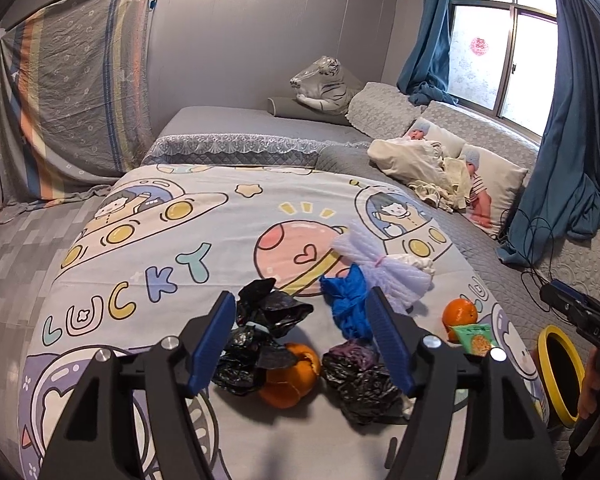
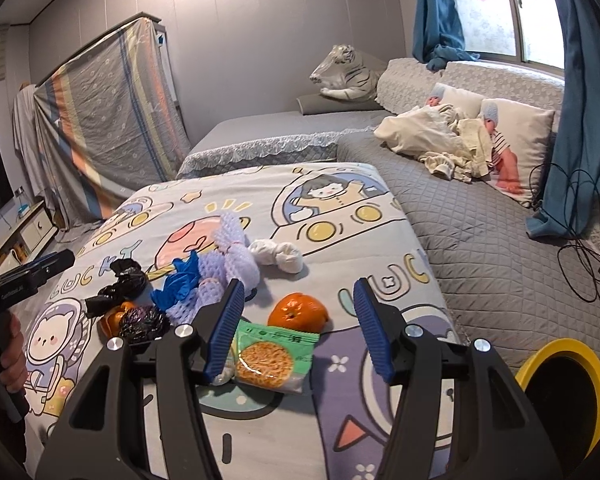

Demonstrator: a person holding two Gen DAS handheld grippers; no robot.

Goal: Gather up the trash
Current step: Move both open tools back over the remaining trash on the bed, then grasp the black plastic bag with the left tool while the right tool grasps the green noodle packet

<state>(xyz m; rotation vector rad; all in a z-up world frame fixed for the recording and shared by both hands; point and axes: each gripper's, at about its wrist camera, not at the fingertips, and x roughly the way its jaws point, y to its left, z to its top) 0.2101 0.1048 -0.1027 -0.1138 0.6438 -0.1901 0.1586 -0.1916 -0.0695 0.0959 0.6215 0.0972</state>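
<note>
Left gripper [image 1: 304, 340] jaws apart over black bags [image 1: 260, 344], right gripper [image 2: 298, 330] jaws apart over snack packet [image 2: 274, 360]

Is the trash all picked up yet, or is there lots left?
Nothing looks collected yet. Both the left gripper and right gripper are open and empty. Left on the bed: black bags, blue glove, orange peel, snack packet, foam net. The yellow bin waits.
</note>
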